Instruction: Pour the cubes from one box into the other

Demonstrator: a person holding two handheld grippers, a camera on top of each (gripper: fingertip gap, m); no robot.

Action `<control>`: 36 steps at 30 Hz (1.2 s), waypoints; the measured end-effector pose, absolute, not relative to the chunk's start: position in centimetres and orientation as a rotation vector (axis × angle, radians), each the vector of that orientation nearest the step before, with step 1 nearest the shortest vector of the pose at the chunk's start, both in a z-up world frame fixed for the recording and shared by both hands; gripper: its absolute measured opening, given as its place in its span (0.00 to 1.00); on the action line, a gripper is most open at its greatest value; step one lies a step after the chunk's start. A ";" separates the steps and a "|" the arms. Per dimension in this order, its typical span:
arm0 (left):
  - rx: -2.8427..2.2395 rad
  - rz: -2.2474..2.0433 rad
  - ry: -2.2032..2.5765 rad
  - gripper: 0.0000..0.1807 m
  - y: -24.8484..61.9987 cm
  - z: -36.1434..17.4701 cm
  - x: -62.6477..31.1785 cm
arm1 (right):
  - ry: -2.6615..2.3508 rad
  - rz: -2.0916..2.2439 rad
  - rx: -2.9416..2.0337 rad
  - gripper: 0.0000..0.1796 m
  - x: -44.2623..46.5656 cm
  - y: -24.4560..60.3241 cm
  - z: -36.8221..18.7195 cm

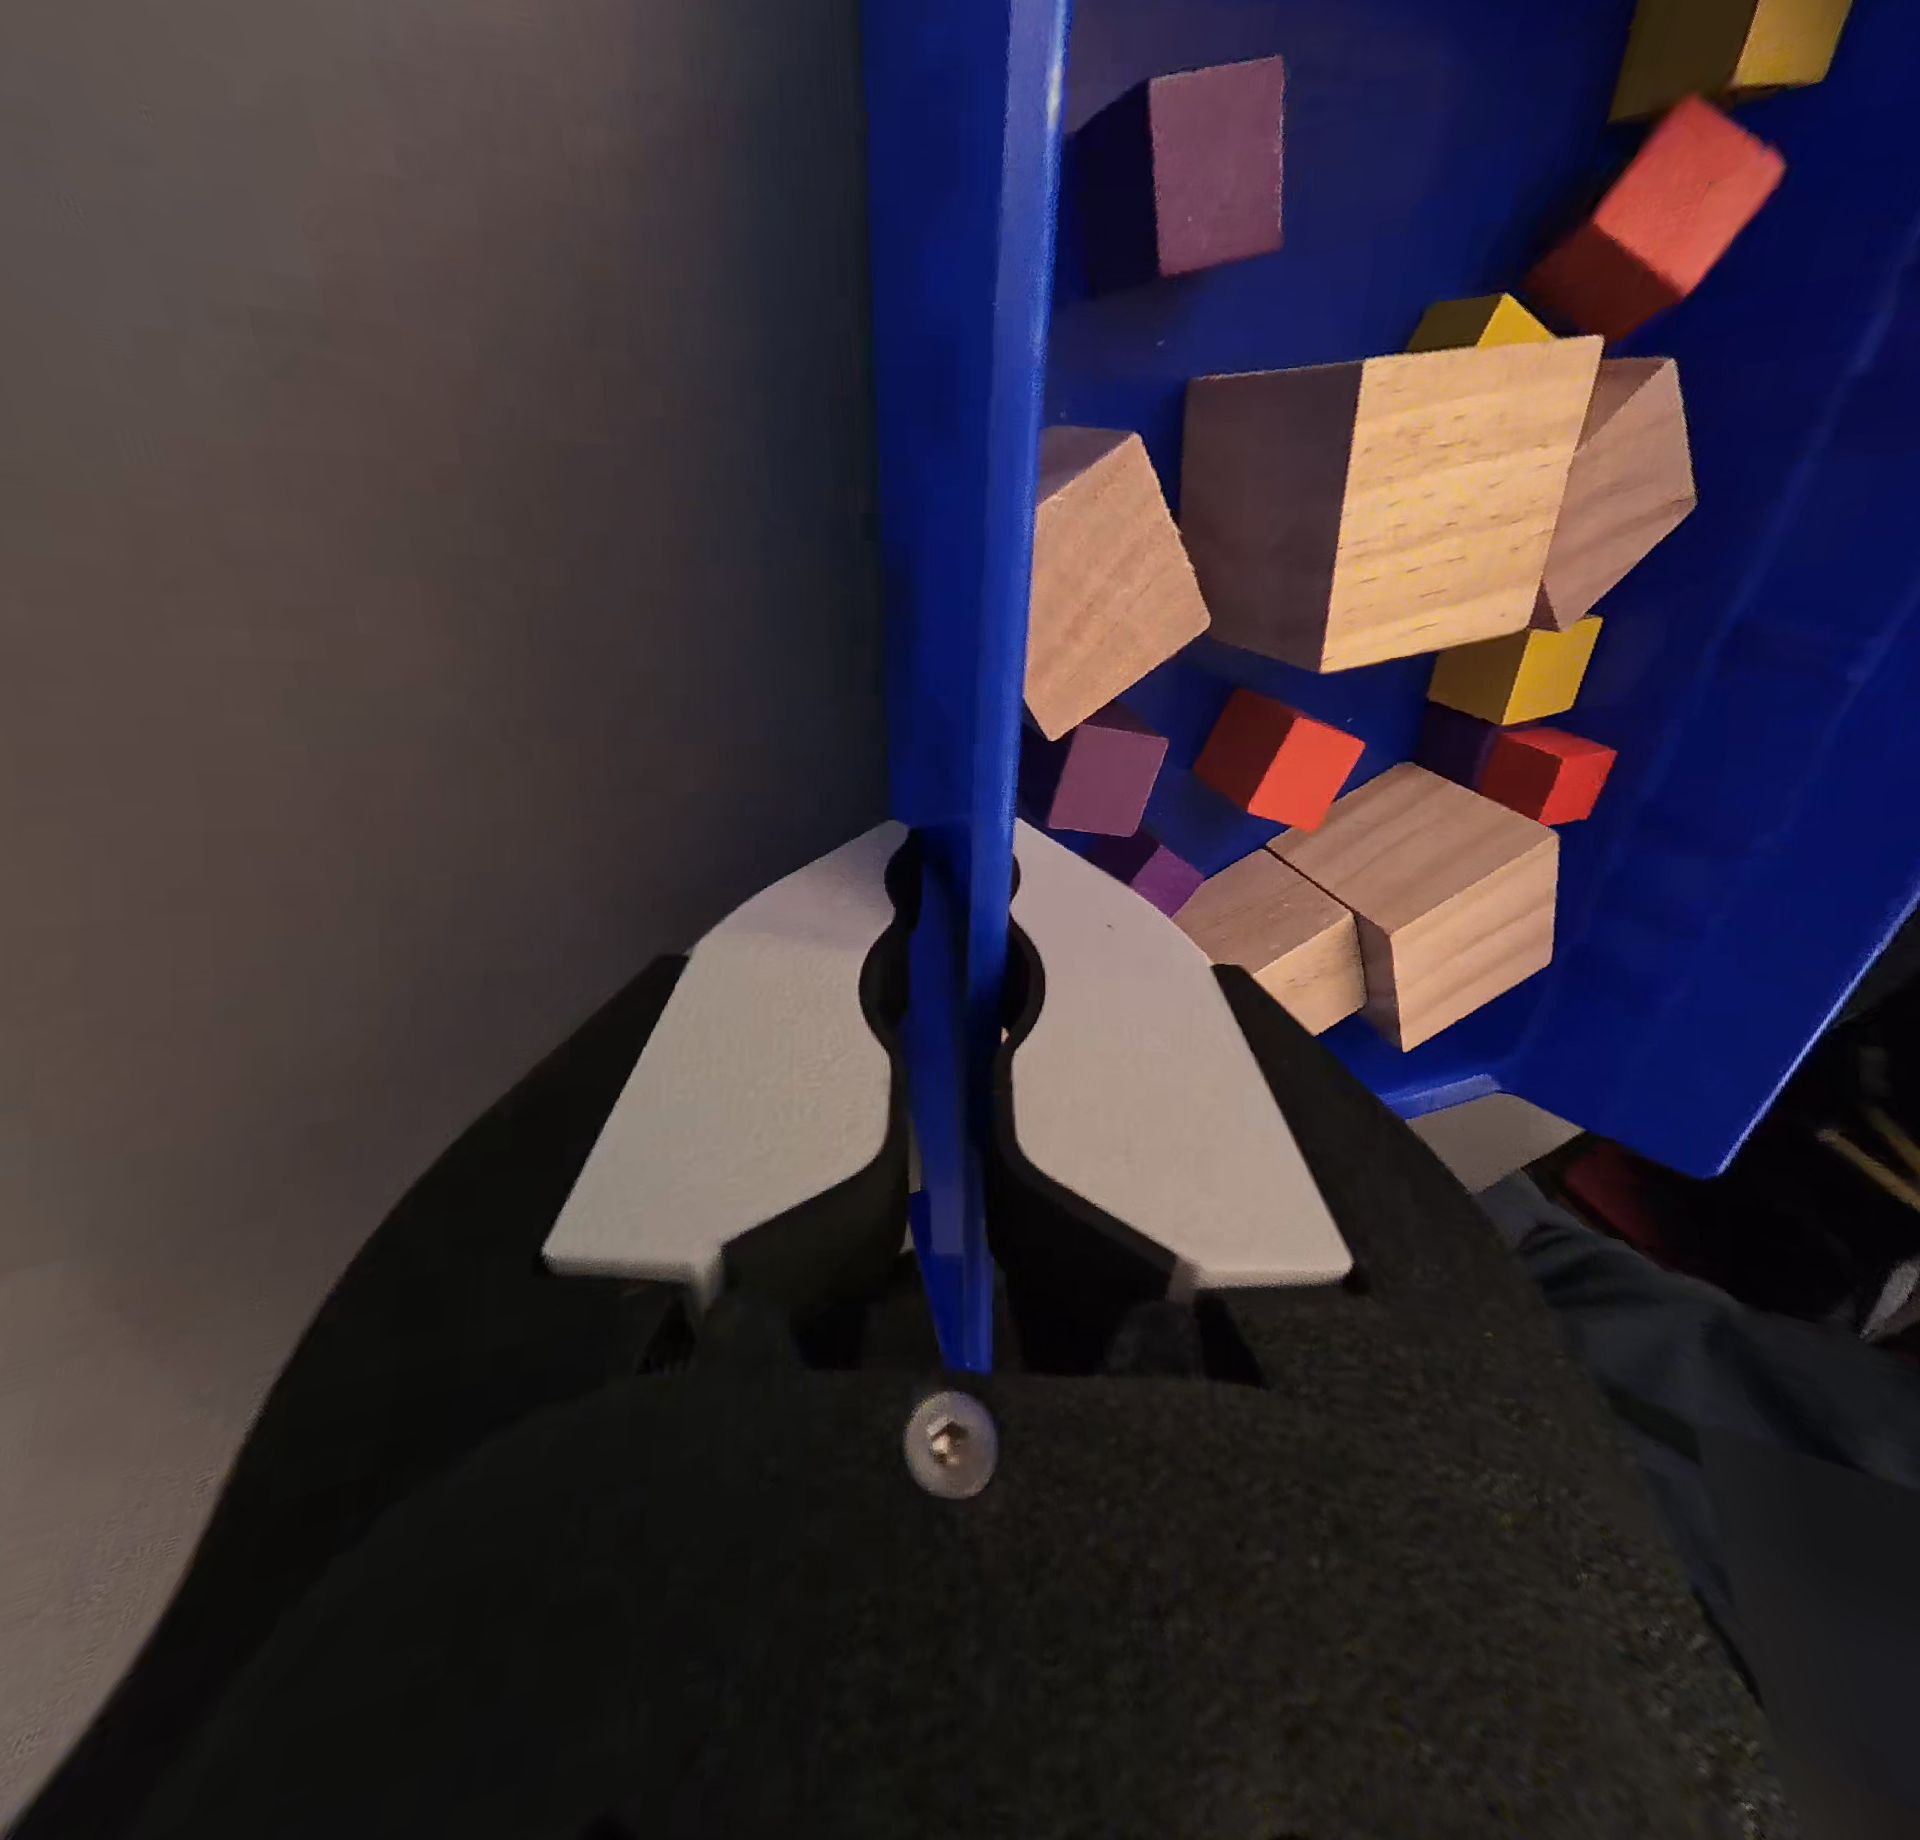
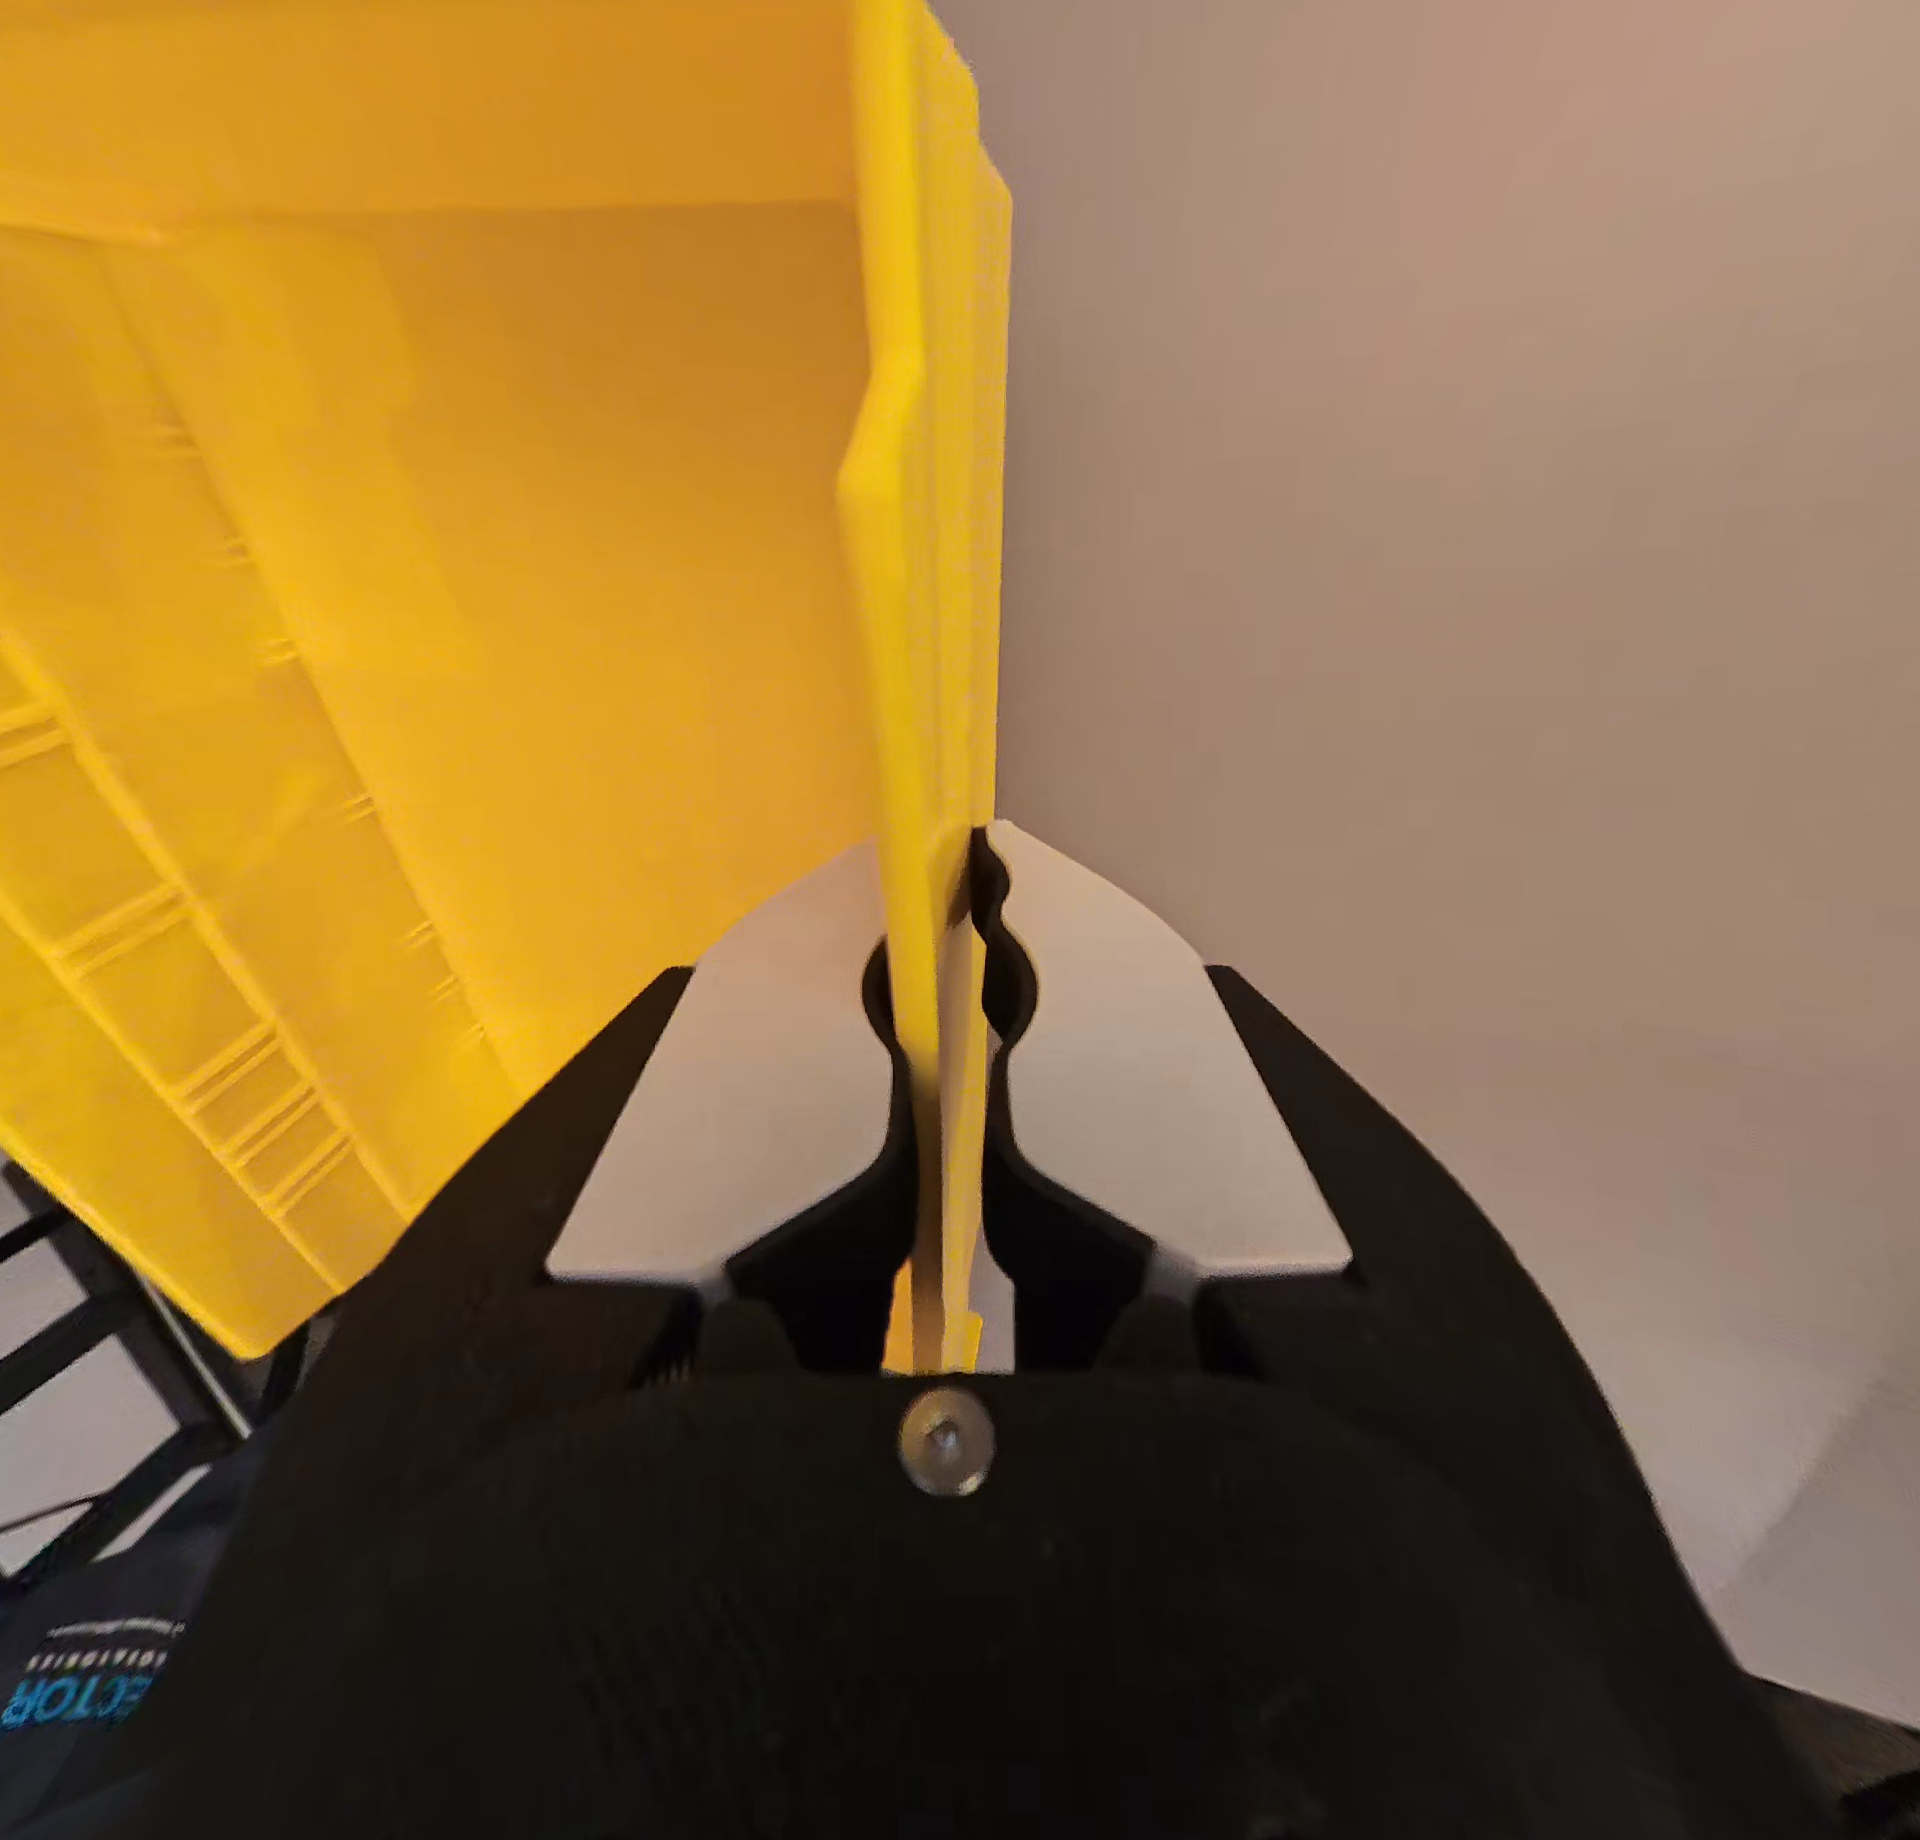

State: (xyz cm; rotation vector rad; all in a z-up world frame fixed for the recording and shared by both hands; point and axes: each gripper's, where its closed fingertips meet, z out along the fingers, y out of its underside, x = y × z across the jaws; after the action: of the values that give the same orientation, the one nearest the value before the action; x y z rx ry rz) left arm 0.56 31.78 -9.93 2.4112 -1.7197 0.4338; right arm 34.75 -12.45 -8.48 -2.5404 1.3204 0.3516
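A: Left side, what do you have?

B: I see the left gripper [image 1: 961,969] clamped on the side wall of the blue box [image 1: 961,440], wall edge-on between the white fingers [image 1: 769,1052]. Box is tipped. Cubes sit inside, right of that wall: purple cube [image 1: 1216,164] up top, big plain wooden cube [image 1: 1455,502] mid-box, red cube [image 1: 1278,756] below it, yellow cube [image 1: 1756,3] in the top right corner, more wooden ones near the bottom rim.

A: Right side?

B: Right gripper [image 2: 951,969] is clenched on the wall of the yellow box [image 2: 520,543], the same edge-on grasp. I see no cubes in the part of the interior that shows. Plain wall [image 2: 1455,543] to the right of it.
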 end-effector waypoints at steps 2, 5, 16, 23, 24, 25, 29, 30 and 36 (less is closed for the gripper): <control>2.463 0.457 -1.655 0.06 34.0 -9.9 -1.6 | 1.309 0.369 -2.577 0.04 33.8 -10.7 -9.5; 2.525 0.478 -1.590 0.06 36.9 -9.8 -4.6 | 1.315 0.364 -2.636 0.04 32.7 -9.0 -10.9; 2.613 0.633 -1.460 0.09 41.5 -9.6 -10.8 | 1.274 0.305 -2.640 0.06 31.9 -6.1 -11.0; 2.607 0.970 -1.366 0.15 41.6 -8.2 -10.7 | 1.060 -0.261 -2.337 0.08 33.8 -2.4 0.0; 2.602 1.015 -1.356 0.14 41.7 -7.8 -10.7 | 0.943 -0.320 -2.267 0.10 32.8 -0.2 2.2; 2.594 1.054 -1.340 0.14 41.7 -7.3 -10.8 | 0.806 -0.325 -2.185 0.12 30.9 2.6 4.4; 2.621 1.058 -1.347 0.13 42.2 -6.6 -11.3 | 0.362 -0.291 -1.879 0.23 20.8 13.7 9.6; 2.633 1.037 -1.349 0.13 42.3 -6.7 -11.4 | 0.324 -0.187 -1.887 0.25 18.2 16.5 8.9; 2.703 0.869 -1.413 0.11 42.8 -7.5 -10.9 | 0.425 0.347 -2.260 0.32 7.7 28.2 -1.5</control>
State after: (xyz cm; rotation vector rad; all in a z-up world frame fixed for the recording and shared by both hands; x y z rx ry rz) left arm -10.91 42.75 -7.54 2.7033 -1.4127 0.8687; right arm 7.69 28.22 -1.49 -2.2602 0.4246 0.3471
